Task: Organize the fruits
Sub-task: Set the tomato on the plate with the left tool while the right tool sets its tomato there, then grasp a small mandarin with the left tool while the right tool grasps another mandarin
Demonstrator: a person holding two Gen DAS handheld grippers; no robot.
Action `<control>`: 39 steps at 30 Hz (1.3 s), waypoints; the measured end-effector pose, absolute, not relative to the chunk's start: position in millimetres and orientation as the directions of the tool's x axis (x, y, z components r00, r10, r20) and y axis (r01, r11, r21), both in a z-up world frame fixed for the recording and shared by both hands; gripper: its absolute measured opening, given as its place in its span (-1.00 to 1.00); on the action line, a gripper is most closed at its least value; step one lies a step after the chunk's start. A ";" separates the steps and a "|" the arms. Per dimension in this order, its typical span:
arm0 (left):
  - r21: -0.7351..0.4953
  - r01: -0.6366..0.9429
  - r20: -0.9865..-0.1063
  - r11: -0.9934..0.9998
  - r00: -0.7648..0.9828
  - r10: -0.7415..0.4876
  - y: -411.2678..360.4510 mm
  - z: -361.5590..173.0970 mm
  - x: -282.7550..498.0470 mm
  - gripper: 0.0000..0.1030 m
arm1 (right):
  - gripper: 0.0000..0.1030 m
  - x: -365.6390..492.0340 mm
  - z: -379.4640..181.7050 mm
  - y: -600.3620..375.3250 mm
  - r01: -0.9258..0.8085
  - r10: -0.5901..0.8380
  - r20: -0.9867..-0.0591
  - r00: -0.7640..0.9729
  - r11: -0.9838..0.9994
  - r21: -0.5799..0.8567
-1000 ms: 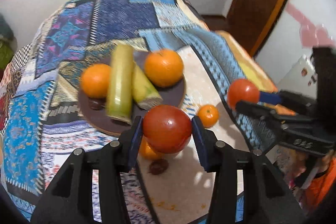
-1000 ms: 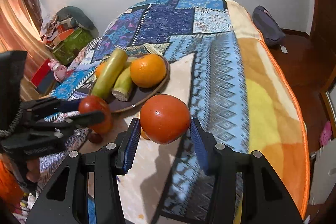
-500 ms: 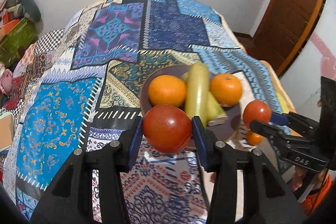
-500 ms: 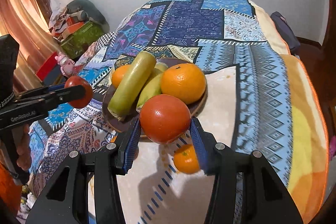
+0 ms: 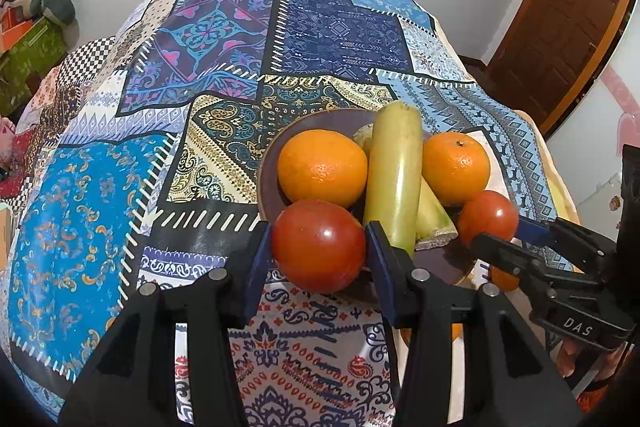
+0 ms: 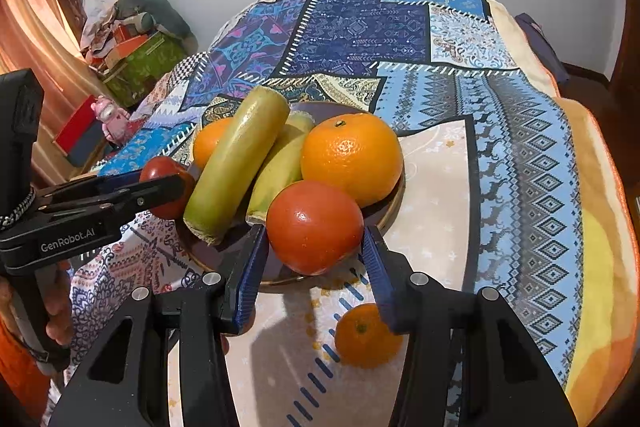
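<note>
A brown plate [image 5: 320, 119] [image 6: 394, 203] on the patchwork cloth holds two oranges [image 5: 322, 167] [image 6: 352, 157] and two green-yellow bananas [image 5: 394, 179] [image 6: 236, 159]. My left gripper [image 5: 318, 247] is shut on a red tomato [image 5: 318, 245] over the plate's near left rim; it shows at the left in the right wrist view [image 6: 168, 187]. My right gripper [image 6: 314, 231] is shut on a second red tomato [image 6: 314, 227] over the plate's near right rim; it shows at the right in the left wrist view [image 5: 488, 219]. A small mandarin [image 6: 366, 337] lies on the cloth below the right gripper.
The patchwork cloth [image 5: 200, 67] covers a rounded bed or table that drops off on all sides. A wooden door [image 5: 560, 27] stands at the right. Boxes and a pink toy [image 6: 106, 111] sit on the floor at the left.
Both grippers have moved in toward the plate, each still holding its tomato. The plate and its fruit now sit closer in both views.
</note>
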State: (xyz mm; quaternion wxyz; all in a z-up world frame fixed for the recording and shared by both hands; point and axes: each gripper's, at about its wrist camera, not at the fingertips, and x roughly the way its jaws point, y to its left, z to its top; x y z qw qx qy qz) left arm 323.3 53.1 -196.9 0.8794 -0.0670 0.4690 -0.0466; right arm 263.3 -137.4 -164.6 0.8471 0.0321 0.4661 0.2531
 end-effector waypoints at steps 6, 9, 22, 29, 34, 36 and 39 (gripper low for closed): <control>-0.160 0.026 -0.818 0.987 0.557 -0.147 50.6 -193.6 323.4 -0.01 | -0.10 264.6 -163.3 -137.9 -0.392 0.461 -0.774 0.433 0.870 0.299; -0.175 0.029 -0.807 0.984 0.568 -0.160 52.0 -186.7 317.7 0.04 | -0.09 262.1 -154.6 -141.5 -0.401 0.465 -0.763 0.449 0.868 0.293; -0.219 0.083 -0.786 0.972 0.576 -0.226 37.1 -161.8 275.6 0.04 | -0.09 237.3 -136.8 -169.3 -0.419 0.432 -0.755 0.494 0.879 0.229; -0.233 0.120 -0.812 0.965 0.522 -0.261 12.8 -180.0 264.3 0.04 | -0.09 230.8 -158.7 -178.1 -0.409 0.410 -0.794 0.448 0.884 0.226; -0.233 0.144 -0.834 0.962 0.480 -0.274 -3.8 -197.2 263.9 0.04 | -0.09 229.9 -169.1 -177.7 -0.404 0.408 -0.804 0.432 0.885 0.232; -0.229 0.155 -0.841 0.961 0.465 -0.276 -10.7 -204.0 265.8 0.04 | -0.09 231.7 -173.5 -175.1 -0.406 0.411 -0.804 0.429 0.883 0.234; -0.215 0.161 -0.846 0.963 0.461 -0.266 -17.2 -209.4 269.2 0.04 | -0.09 234.6 -177.7 -172.1 -0.412 0.416 -0.806 0.420 0.879 0.239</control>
